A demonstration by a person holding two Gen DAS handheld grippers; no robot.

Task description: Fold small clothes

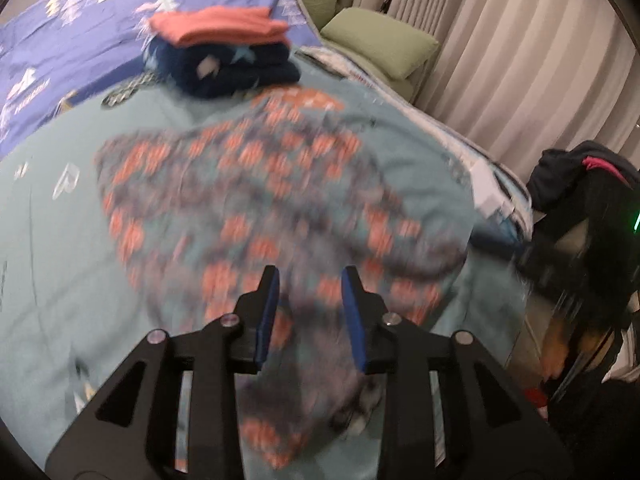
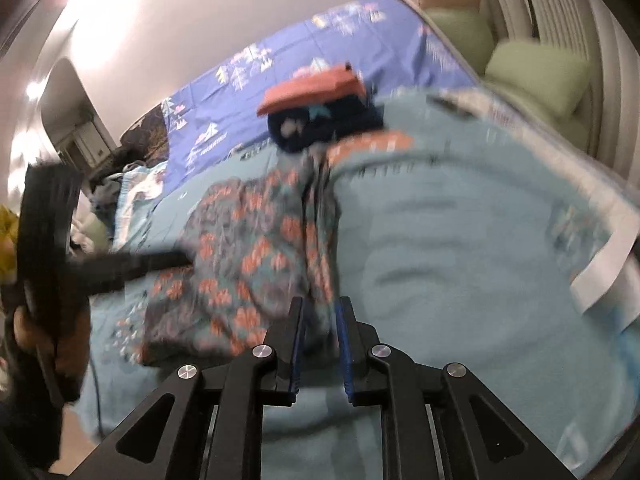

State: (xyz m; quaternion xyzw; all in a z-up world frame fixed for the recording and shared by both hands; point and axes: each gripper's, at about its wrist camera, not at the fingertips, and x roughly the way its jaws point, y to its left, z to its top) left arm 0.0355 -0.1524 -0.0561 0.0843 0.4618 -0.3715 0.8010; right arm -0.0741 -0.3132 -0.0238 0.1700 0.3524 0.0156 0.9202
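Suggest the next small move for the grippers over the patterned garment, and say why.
Probably bring the left gripper down and pinch the near edge of the patterned garment. Its jaws stand apart with nothing visibly pinched, the right gripper looks free too, and the garment lies loosely bunched on the teal bedcover, short of the folded stack.

The right claw (image 2: 320, 312) stands slightly parted over the patterned garment (image 2: 256, 256) on the teal blanket (image 2: 460, 260).

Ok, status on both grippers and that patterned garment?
Left gripper open over grey-and-orange patterned garment, holding nothing. Right gripper slightly open, nothing gripped. Folded stack beyond, clear.
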